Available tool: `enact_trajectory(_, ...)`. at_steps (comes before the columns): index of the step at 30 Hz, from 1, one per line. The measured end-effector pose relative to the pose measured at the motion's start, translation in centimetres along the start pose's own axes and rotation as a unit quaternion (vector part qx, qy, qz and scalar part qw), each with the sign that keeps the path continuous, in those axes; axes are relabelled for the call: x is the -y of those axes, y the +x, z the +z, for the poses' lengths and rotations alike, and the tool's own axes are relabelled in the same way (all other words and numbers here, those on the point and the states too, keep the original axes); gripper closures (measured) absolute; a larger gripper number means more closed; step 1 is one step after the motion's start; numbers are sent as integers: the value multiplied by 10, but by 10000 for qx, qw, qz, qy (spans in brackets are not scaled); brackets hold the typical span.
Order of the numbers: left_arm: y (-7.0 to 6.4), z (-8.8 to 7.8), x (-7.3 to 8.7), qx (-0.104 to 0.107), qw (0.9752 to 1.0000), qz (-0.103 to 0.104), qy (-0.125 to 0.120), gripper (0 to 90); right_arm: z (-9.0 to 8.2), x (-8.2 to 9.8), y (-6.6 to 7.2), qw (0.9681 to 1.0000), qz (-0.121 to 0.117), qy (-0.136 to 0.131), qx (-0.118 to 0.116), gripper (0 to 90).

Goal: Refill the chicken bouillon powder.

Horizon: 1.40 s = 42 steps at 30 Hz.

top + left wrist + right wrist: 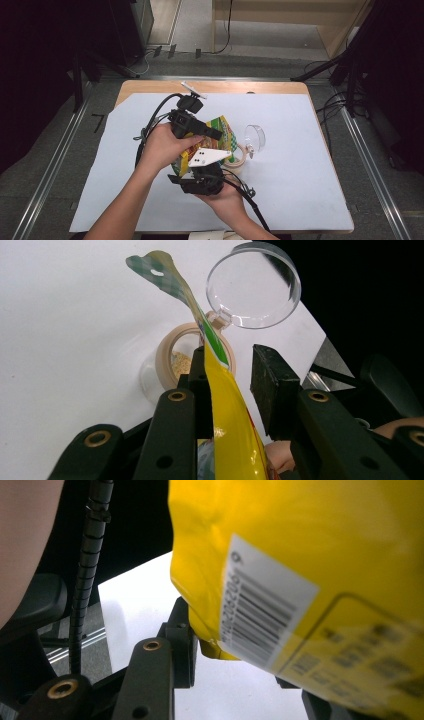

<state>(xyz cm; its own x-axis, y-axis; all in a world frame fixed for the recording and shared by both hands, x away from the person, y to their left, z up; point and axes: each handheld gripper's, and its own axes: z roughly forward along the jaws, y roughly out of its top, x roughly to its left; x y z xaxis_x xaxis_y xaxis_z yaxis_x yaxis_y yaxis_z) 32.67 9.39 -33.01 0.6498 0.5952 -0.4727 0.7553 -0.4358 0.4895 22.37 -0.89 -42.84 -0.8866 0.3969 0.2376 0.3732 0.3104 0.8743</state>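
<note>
Together, both tongs hold a yellow snack bag (220,134) over the middle of the white-covered counter (300,170). Left tongs (235,385) stand apart, the bag against one jaw. Right tongs (240,655) pinch the bag's bottom edge. Just right sits a jar (172,357), its clear lid (252,285) flipped open.

Two bare forearms with no sleeves carry black handheld tools. The left gripper (212,134) is matte black, trailing a looping black cable (156,111). The right gripper (200,172) bears a white three-cornered plate (207,157) with dark screw holes. Brass-ringed screws stud the left gripper's black jaw arms in the left gripper view.
</note>
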Motion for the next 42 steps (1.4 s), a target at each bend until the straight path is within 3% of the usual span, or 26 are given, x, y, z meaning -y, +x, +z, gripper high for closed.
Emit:
enact_trajectory(26,-10,1,1,-1,9999,116,39,714,2,4,-2,10000,-27,-12,64,640)
enact_trajectory(42,-5,3,-3,13,9999,117,54,724,2,1,-4,9999,128,0,-8,644)
